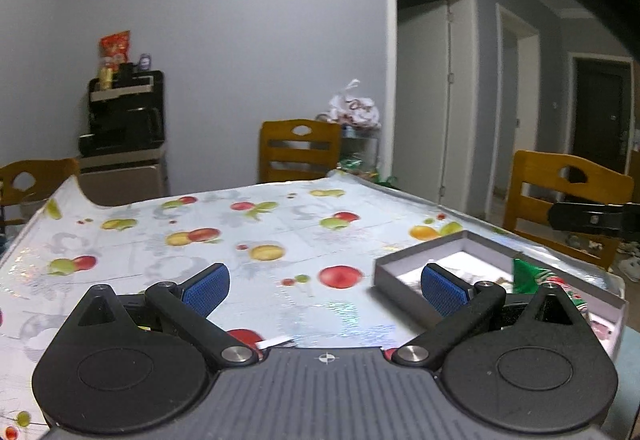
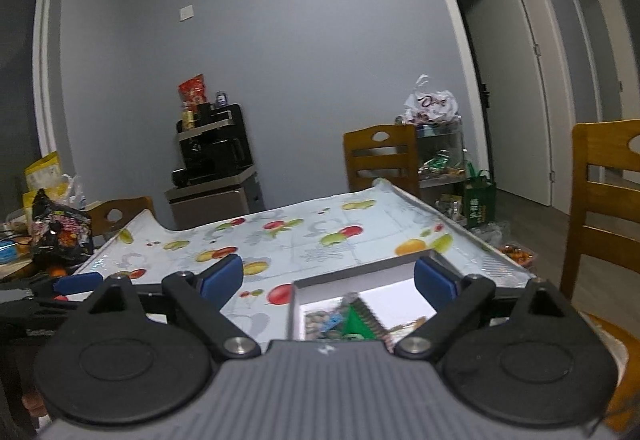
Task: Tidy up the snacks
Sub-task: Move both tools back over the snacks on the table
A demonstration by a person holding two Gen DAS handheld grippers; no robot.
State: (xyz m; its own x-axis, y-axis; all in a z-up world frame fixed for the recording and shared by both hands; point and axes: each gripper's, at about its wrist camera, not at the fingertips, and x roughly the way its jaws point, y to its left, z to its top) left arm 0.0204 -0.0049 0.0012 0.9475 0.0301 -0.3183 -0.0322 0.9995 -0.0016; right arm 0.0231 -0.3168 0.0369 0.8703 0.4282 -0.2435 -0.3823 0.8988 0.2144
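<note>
fruit-print tablecloth [image 1: 248,224] over table; grey box [image 1: 416,264] near right edge; grey walls, wooden chairs [image 1: 298,150]; left gripper [image 1: 326,282], right gripper [image 2: 328,276] agape, empty.

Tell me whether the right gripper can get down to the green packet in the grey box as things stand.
Probably yes. The right gripper is open with nothing between its fingers, and the green packet lies just below and ahead in the open-topped grey box. Nothing covers the packet, though other snacks lie close beside it.
</note>
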